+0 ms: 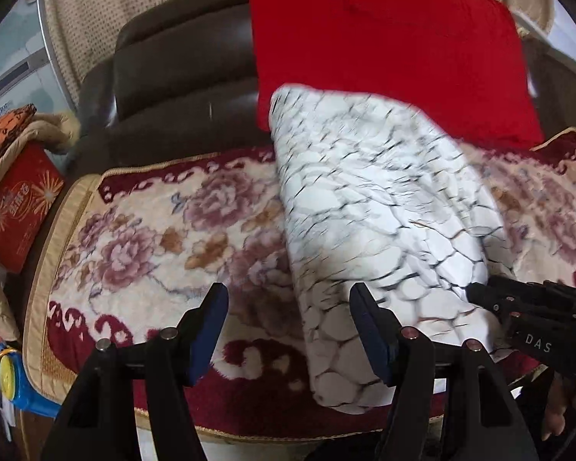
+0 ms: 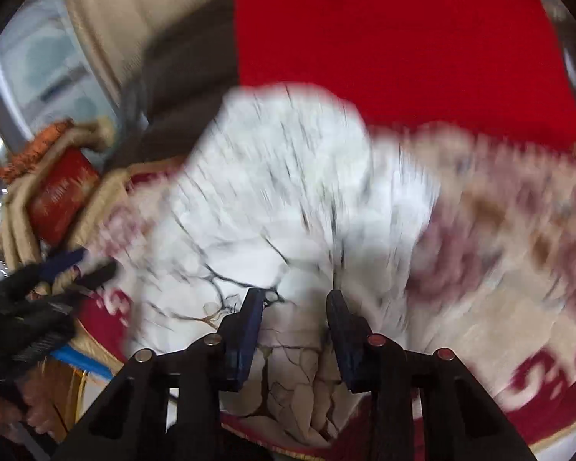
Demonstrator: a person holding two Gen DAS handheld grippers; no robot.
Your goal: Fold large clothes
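Note:
A white garment with a black crackle print lies folded into a long strip on the floral sofa cover. In the left wrist view my left gripper stands open over the strip's left edge. Its right finger overlaps the cloth, and its left finger is over the bare cover. My right gripper reaches in from the right, with its tips at the strip's right edge. The right wrist view is blurred. There the garment runs between my right gripper's fingers, and a gap still shows between the pads. My left gripper is at the far left.
A red cloth hangs over the dark brown sofa back behind the garment. A red box and orange patterned fabric sit at the left. A blue and yellow toy lies below them. A hand holds the right gripper.

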